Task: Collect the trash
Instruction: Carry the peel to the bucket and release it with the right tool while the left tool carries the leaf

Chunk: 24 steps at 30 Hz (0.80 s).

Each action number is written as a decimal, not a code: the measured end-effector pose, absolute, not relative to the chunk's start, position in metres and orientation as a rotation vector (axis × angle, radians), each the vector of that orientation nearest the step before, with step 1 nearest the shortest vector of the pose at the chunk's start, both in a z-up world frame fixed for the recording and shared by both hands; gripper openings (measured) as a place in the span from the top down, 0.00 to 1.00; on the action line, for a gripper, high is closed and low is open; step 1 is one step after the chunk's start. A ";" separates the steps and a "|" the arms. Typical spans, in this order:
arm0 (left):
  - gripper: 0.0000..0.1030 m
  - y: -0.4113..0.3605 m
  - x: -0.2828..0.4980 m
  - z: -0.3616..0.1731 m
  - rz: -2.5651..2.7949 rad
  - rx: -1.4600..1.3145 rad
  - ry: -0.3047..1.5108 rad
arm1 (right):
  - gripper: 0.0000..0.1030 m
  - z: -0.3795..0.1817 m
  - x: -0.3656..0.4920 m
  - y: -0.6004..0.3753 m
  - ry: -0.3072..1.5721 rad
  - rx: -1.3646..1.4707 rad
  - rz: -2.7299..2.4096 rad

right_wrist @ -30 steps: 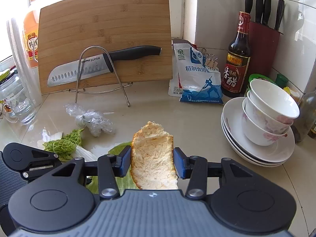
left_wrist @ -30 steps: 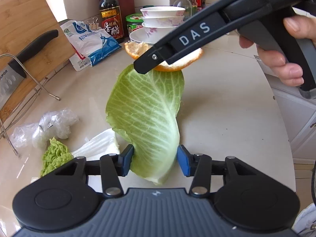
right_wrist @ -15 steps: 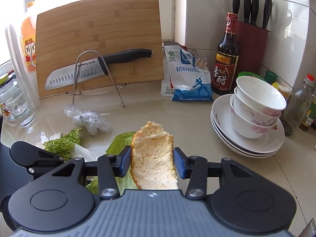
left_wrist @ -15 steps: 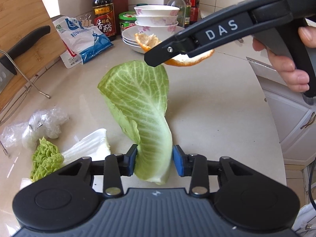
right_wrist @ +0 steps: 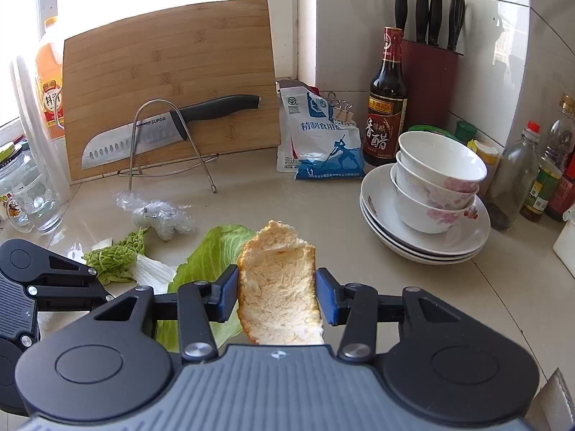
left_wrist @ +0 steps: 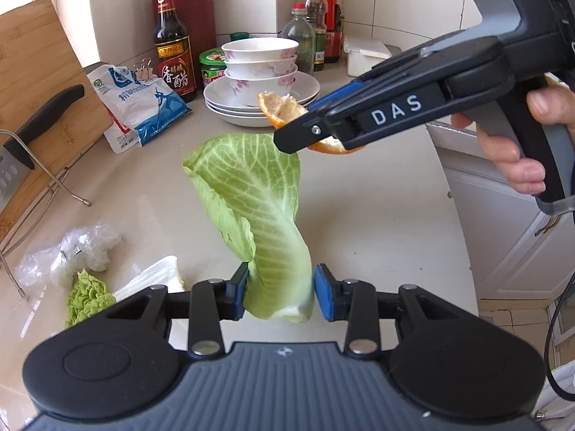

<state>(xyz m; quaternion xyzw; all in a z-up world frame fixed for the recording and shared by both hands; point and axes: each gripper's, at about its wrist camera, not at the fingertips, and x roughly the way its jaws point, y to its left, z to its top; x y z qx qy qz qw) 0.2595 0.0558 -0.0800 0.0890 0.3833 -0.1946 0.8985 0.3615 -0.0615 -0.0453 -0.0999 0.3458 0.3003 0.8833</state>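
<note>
The left claw (left_wrist: 281,294) is pinching the stem end of a green cabbage leaf (left_wrist: 251,208), which stands up from between its blue pads and hangs above the pale tabletop (left_wrist: 377,222). The right claw (right_wrist: 276,300) grips a piece of orange peel (right_wrist: 280,287), white pith facing the camera, its two pads pressed against the peel's sides. From the left wrist view the right claw sits above and beyond the top of the leaf, with the peel (left_wrist: 284,111) sticking out past its tip.

On the tabletop to the left lie a crinkled scrap of cabbage (left_wrist: 88,298) and a crumpled bit of clear plastic wrap (left_wrist: 68,255), close to each other; whether they touch is hard to tell. Further back stand a stack of bowls on plates (right_wrist: 431,197), a vinegar bottle (right_wrist: 386,107), a blue salt bag (right_wrist: 323,147), and a knife (right_wrist: 169,129) resting on a wire rack in front of a wooden cutting board (right_wrist: 165,68).
</note>
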 end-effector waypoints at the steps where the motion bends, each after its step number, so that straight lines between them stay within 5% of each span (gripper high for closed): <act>1: 0.65 0.053 0.257 -0.079 -0.406 0.188 0.795 | 0.51 -0.045 0.357 -0.065 0.721 -0.204 0.621; 24: 0.65 -0.043 0.189 -0.064 -0.556 0.262 0.787 | 0.50 -0.035 0.233 -0.190 0.729 -0.119 0.424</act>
